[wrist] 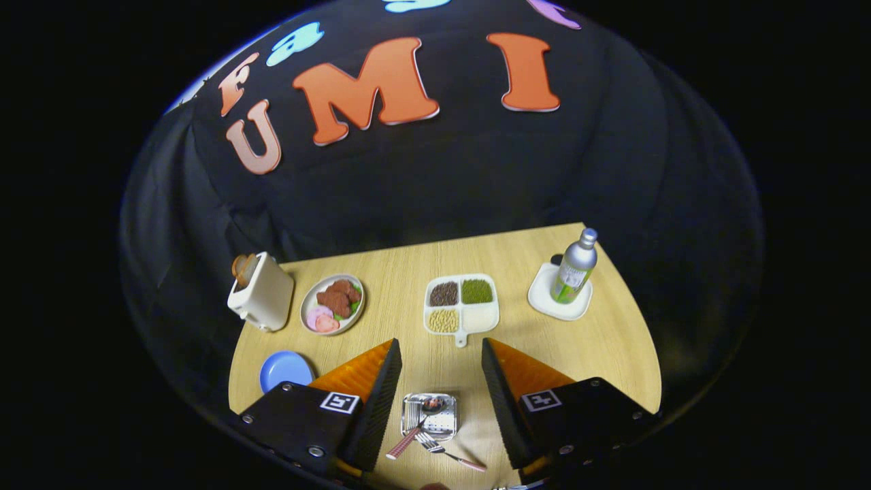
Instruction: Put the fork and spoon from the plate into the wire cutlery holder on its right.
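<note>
A small square metal plate [446,423] lies on the wooden table low between my two fingers. A spoon [412,434] with a pink handle rests across the plate, its bowl on the plate and its handle sticking out over the near left corner. A fork [450,455] with a pink handle lies at the plate's near edge, tines towards the plate and handle pointing away to the right. My gripper [441,347] hangs above the table, open wide, with nothing between its fingers. The plate sits well back from the fingertips.
Beyond the fingertips stands a white four-part tray [487,320] of grains. Left of it are a plate of food [307,299], a white toaster [262,296] with bread and a blue dish [286,369]. A silver bottle [575,269] on a white coaster stands far right.
</note>
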Tool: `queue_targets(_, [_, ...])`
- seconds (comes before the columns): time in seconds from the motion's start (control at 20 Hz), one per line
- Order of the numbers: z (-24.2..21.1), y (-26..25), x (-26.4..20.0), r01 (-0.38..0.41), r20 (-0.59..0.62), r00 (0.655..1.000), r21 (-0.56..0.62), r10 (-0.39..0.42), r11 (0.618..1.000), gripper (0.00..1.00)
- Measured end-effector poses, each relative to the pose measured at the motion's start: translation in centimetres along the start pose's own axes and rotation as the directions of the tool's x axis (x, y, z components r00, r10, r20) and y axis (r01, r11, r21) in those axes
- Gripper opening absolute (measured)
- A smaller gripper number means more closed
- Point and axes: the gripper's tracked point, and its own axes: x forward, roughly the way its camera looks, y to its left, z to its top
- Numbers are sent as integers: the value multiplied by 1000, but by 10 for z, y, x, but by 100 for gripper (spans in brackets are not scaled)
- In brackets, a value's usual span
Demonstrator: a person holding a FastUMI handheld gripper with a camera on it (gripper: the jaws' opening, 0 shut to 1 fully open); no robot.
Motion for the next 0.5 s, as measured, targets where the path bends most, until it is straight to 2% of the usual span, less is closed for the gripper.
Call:
queue_targets(0.1, [23,2,-12,22,131,991,-7,-21,1000,77])
queue_targets(0.25, [46,1,-34,56,282,958,-28,-46,998,83])
queue_targets(0.5, [73,2,-68,71,462,885,-30,-49,997,84])
